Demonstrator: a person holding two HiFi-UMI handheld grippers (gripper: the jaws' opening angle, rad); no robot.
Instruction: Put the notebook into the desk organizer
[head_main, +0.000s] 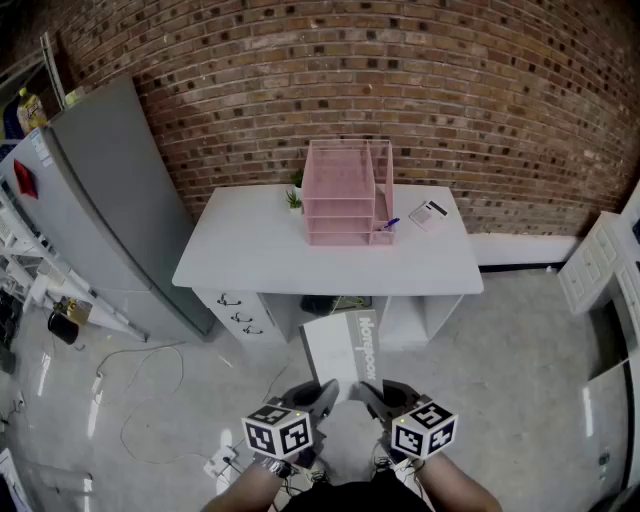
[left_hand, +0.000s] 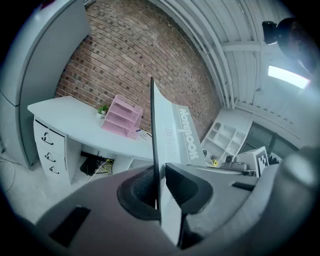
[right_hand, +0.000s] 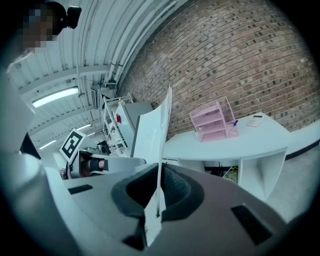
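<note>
Notebook's (head_main: 340, 350) near edge out of sight behind left tool (head_main: 324, 392) and right tool (head_main: 374, 393).

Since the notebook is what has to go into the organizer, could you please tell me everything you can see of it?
The notebook is thin, with a pale white-grey cover and a darker grey band along its right edge that bears the white word Notebook. It looks closed and is held in the air above the floor, short of the desk, with its cover facing up. The left gripper and the right gripper each clamp its near edge. Nothing else touches it.
</note>
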